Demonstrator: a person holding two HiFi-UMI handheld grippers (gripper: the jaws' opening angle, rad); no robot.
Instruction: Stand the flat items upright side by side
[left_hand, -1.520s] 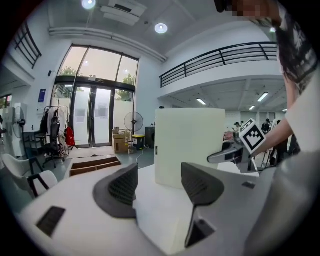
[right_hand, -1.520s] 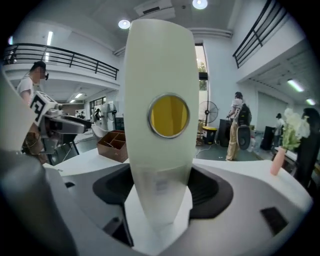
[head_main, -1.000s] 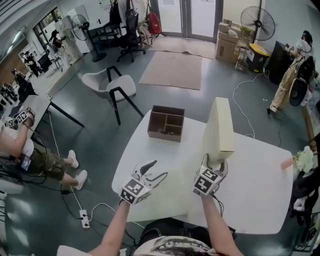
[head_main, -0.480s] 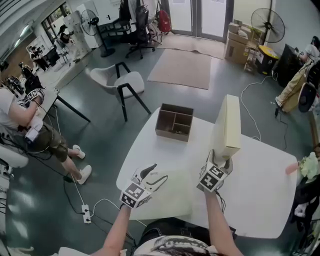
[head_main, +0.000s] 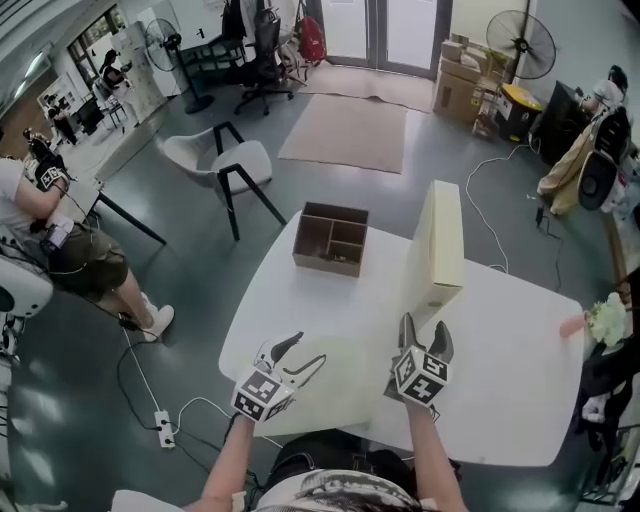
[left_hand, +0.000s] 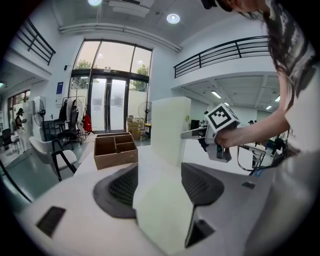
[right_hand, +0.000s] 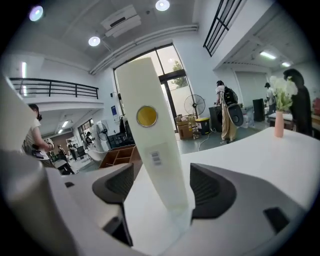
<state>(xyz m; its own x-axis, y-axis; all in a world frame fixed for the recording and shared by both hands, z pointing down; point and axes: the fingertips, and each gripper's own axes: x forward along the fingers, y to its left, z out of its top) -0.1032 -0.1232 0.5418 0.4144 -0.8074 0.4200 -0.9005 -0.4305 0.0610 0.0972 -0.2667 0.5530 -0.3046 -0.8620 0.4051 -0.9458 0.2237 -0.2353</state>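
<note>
Nearest, the left gripper (head_main: 300, 356) hovers low over the white table (head_main: 520, 380) with its jaws spread. A pale cream flat box (left_hand: 162, 210) lies flat on the tabletop between them, and neither pad presses on it. To its right, the right gripper (head_main: 424, 333) also has its jaws held wide. A tall cream box (head_main: 437, 248) stands upright on its narrow end just ahead of them, in line with the gap, with space showing on both sides. Its narrow face toward that gripper carries a round gold sticker (right_hand: 147, 116) and a small barcode label. Farther back, near the table's far left edge, sits a brown wooden organizer (head_main: 331, 238) with open compartments. Beyond the table are a white chair (head_main: 215, 160), a beige rug (head_main: 345, 135) and a standing fan (head_main: 522, 45).
</note>
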